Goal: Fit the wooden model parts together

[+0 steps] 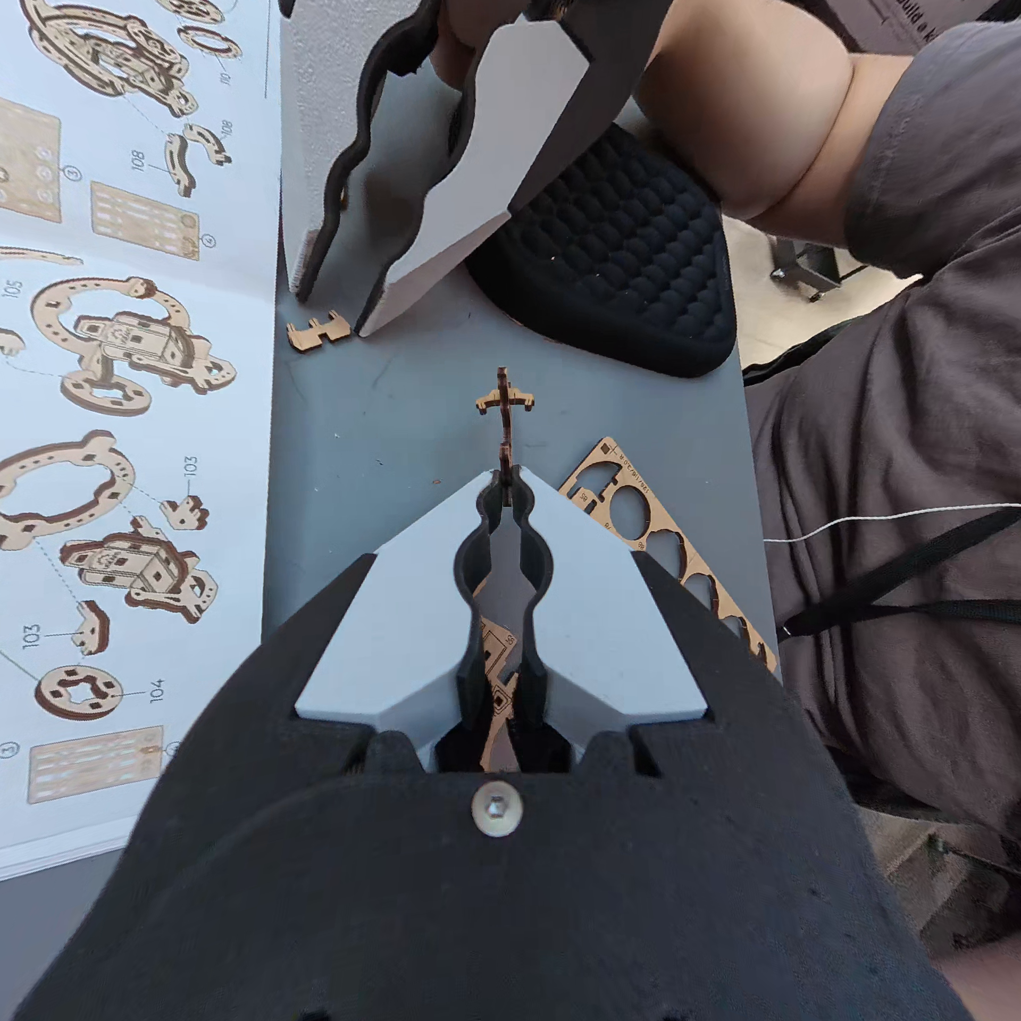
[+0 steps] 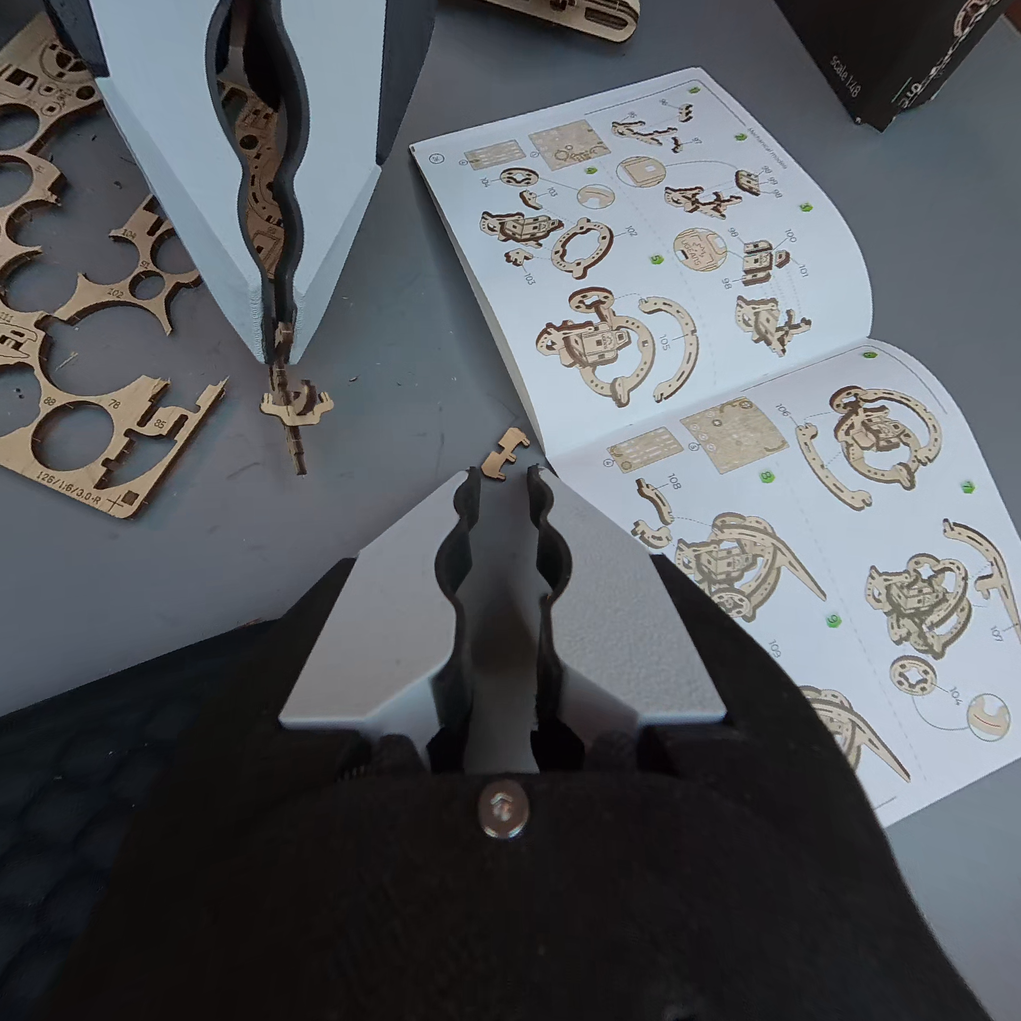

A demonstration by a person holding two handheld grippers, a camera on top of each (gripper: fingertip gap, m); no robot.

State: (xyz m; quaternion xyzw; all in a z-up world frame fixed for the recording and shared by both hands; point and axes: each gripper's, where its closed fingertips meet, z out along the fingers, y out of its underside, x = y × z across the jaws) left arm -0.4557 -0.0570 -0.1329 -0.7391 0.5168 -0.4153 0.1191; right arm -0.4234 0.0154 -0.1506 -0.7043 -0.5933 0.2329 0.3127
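My left gripper (image 1: 504,475) is shut on a thin wooden strip with a small cross piece slotted onto it (image 1: 504,402), held above the grey table. The same assembly shows in the right wrist view (image 2: 291,406), hanging from the left gripper (image 2: 279,353). A small loose wooden clip piece (image 2: 504,454) lies flat on the table just in front of my right gripper (image 2: 501,476), which is open with its tips on either side of the piece's near end. In the left wrist view the right gripper (image 1: 331,317) stands over that piece (image 1: 317,336).
An open instruction booklet (image 2: 718,342) lies on the table beside the piece. A punched-out wooden sheet (image 2: 88,353) lies under the left gripper, also in the left wrist view (image 1: 663,547). A black padded cushion (image 1: 619,254), a dark box (image 2: 884,55) and a person's arm (image 1: 773,127) are nearby. My hands' fingertips stand some 8 centimeters from each other.
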